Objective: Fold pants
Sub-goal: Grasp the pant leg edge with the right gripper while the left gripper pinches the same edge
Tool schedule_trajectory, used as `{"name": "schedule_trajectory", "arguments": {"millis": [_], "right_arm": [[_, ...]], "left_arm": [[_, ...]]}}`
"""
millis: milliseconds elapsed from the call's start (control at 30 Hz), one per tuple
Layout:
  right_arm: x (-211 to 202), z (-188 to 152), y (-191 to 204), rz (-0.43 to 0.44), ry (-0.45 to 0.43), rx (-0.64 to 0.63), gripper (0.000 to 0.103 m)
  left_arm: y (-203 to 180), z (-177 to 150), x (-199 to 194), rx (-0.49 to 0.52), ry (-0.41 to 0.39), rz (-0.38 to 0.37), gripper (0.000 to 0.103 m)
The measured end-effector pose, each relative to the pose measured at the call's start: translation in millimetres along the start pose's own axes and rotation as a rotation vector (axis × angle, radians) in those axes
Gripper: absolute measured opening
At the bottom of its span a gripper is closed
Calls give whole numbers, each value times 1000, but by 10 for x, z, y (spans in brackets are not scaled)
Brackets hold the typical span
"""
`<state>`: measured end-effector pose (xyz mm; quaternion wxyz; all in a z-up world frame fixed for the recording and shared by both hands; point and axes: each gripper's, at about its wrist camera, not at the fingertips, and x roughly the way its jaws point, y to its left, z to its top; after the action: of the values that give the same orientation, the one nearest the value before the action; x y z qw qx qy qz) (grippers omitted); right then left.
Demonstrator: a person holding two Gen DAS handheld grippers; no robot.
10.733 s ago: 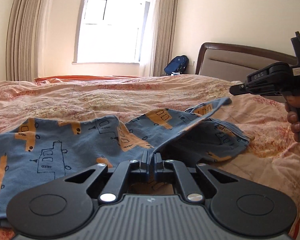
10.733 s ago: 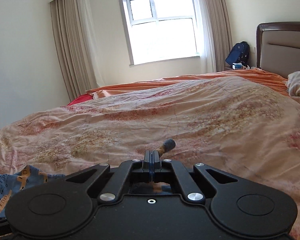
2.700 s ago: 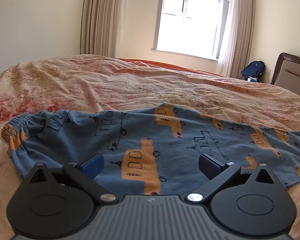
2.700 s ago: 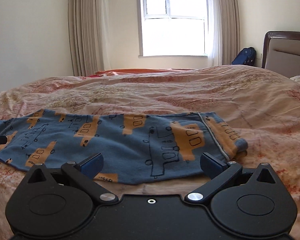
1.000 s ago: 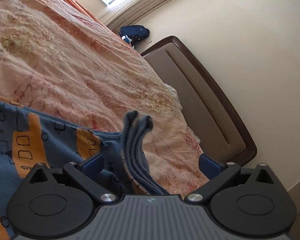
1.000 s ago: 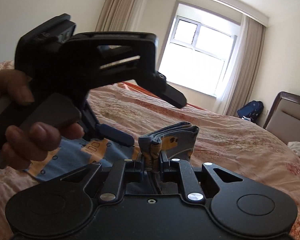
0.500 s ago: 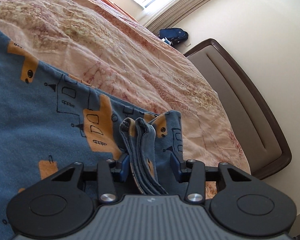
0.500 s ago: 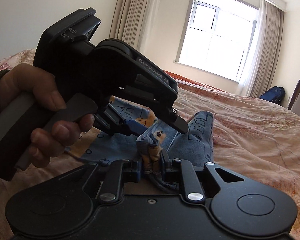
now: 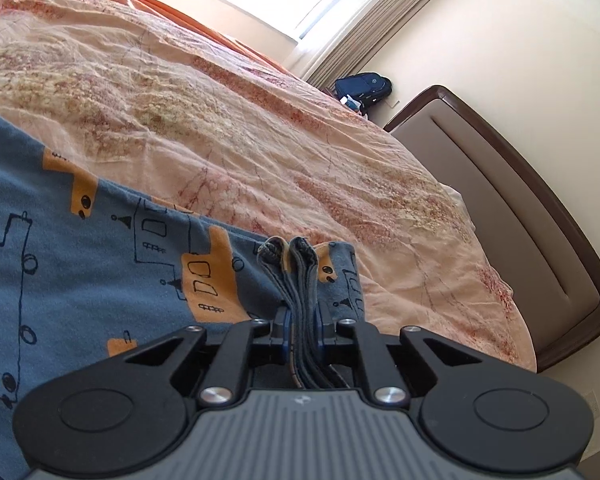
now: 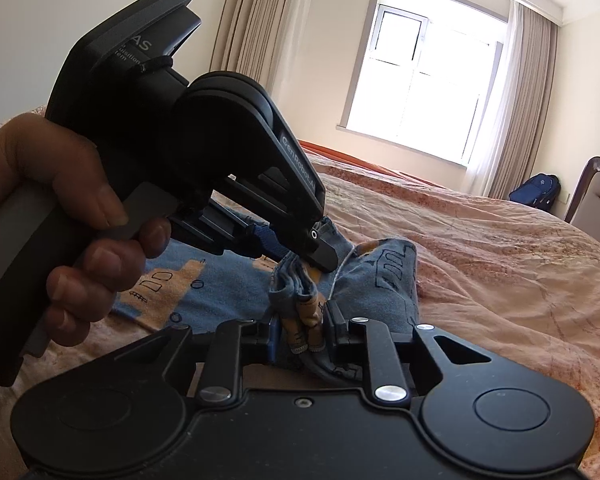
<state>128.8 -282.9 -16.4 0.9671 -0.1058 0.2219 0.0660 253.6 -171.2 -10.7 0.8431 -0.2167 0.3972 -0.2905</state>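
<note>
We have the pants (image 9: 80,272) lying flat on the bed (image 9: 228,120), near its headboard (image 9: 512,208) end, with one end gathered up into a bunched stack of layers. Both tools meet at that bunch, and we judge this is a handover of the gathered end, so the fold can be carried over without the layers slipping apart.

Our left gripper (image 9: 302,322) has just been closing, and its jaws now stand nearly together, pinching the stacked hems that rise between them in the left wrist view. We hold it low and angled down at the cloth so that all layers are caught at once rather than only the top one. In the right wrist view we see the left hand (image 10: 72,224) on its handle, squeezing the trigger, with the tool's tip pressed into the same bunch.

Our right gripper (image 10: 302,328) has its jaws narrowly apart and they have just been opening a little; the folded edge sits between them, touching the pads as far as we can tell, so we read it as a loosening grip, not a clear release. We judge the right keeps the bunch steady until the left has it firmly.

The rest of the pants trail away flat across the quilt toward the bed's foot side, unlifted
</note>
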Motion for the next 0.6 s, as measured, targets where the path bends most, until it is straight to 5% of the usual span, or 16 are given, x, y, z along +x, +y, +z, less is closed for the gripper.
{"name": "schedule_trajectory", "arguments": {"millis": [267, 600], "right_arm": [[-122, 209, 136, 9, -45, -16, 23], [-161, 561, 523, 138, -77, 17, 18]], "left_arm": [[-18, 124, -380, 41, -52, -5, 11], [333, 329, -1058, 39, -105, 29, 11]]}}
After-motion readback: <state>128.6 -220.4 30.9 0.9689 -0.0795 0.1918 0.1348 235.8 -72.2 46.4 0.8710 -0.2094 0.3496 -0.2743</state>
